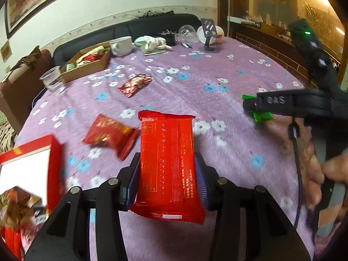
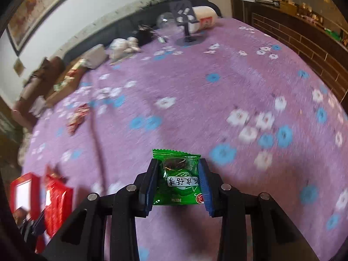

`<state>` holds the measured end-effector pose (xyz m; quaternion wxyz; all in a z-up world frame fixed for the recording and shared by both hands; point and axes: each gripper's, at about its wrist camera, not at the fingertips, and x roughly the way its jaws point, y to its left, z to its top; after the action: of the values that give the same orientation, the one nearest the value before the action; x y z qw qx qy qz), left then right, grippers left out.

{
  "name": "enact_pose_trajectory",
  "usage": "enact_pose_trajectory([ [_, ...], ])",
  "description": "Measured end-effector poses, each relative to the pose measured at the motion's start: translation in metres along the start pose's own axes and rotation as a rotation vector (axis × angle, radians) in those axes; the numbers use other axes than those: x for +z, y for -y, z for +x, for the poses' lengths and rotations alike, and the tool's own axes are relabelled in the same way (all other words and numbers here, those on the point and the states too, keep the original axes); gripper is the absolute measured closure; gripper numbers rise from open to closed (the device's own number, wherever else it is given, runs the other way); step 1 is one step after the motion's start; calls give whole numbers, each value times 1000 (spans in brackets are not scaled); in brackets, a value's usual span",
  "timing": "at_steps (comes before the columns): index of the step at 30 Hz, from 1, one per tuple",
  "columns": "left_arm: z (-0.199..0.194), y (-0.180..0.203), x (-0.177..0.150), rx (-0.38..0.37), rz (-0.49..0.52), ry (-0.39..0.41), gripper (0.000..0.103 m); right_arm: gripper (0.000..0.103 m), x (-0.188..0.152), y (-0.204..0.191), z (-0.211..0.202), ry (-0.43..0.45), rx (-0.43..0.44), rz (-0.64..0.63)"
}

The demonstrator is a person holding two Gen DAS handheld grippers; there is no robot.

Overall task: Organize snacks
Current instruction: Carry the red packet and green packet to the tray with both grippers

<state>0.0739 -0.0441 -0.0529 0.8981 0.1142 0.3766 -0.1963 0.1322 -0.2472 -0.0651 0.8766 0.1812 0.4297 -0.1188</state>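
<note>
My left gripper (image 1: 166,163) is shut on a long red snack packet (image 1: 167,165) and holds it above the purple flowered tablecloth (image 1: 195,82). My right gripper (image 2: 177,180) is shut on a small green candy packet (image 2: 178,178); that gripper also shows at the right in the left wrist view (image 1: 258,106) with the green packet (image 1: 262,117). A red box with a white inside (image 1: 32,163) sits at the lower left with wrapped snacks in it. Two loose red packets lie on the cloth, one near (image 1: 111,134), one farther back (image 1: 136,83).
A cardboard tray of snacks (image 1: 87,62), a clear plastic cup (image 1: 52,79), a white mug (image 1: 120,45), a cloth bundle (image 1: 152,42) and a phone stand (image 1: 208,37) stand along the far side. A dark sofa (image 1: 152,25) lies behind the table.
</note>
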Motion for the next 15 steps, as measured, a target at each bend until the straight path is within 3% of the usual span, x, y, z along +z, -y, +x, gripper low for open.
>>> enact_pose_trajectory([
  [6,-25,-12,-17,-2,-39,26,59,66,-38,-30,-39,35,80,-76],
  [15,-52,-29,-37,13,-83,65,59,66,-72,-62,-63,35,98,-153],
])
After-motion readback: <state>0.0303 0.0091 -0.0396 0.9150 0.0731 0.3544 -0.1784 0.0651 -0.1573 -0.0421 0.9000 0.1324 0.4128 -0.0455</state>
